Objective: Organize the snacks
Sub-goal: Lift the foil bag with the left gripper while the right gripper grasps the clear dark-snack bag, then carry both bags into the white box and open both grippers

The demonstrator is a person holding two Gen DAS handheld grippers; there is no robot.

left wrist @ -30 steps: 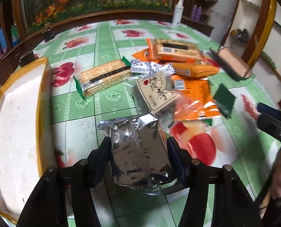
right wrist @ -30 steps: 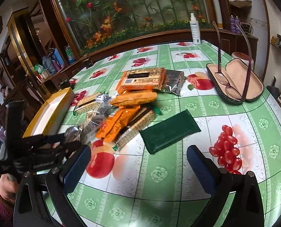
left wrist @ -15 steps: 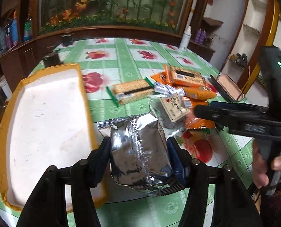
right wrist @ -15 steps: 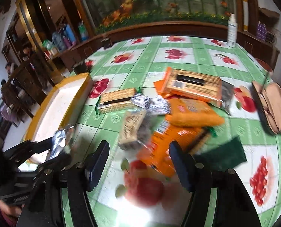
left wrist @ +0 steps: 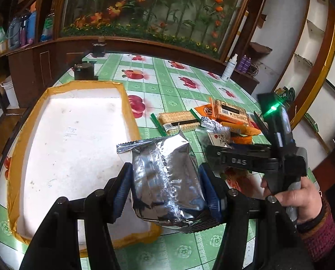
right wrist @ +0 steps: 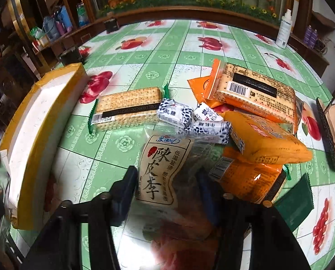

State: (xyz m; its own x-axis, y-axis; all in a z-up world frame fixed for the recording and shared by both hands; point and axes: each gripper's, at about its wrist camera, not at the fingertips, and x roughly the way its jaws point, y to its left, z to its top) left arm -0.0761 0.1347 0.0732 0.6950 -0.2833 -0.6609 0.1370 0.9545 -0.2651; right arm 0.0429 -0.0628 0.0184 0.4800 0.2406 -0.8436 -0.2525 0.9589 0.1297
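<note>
My left gripper (left wrist: 165, 180) is shut on a silver foil snack packet (left wrist: 167, 168), held in the air over the near right corner of the white tray with a yellow rim (left wrist: 66, 135). In the right wrist view, my right gripper (right wrist: 167, 180) is closing around a clear bag with a white label in Chinese characters (right wrist: 160, 164). The bag fills the gap and both pads touch its sides. It lies at the near end of the snack pile on the green fruit-print tablecloth. A hand (left wrist: 291, 193) holds the right gripper at the right of the left wrist view.
Behind the bag lie a green-edged cracker pack (right wrist: 126, 108), blue-and-white candies (right wrist: 190, 117), an orange cracker pack (right wrist: 257, 90) and orange packets (right wrist: 262, 139). A dark green packet (right wrist: 295, 202) and an open glasses case (right wrist: 334, 135) are to the right. A spray bottle (right wrist: 284, 31) stands at the back.
The left gripper carried the silver packet left, from beside the pile to over the tray's corner. The right gripper moved left to the labelled bag and its jaws narrowed from wide open onto it.
</note>
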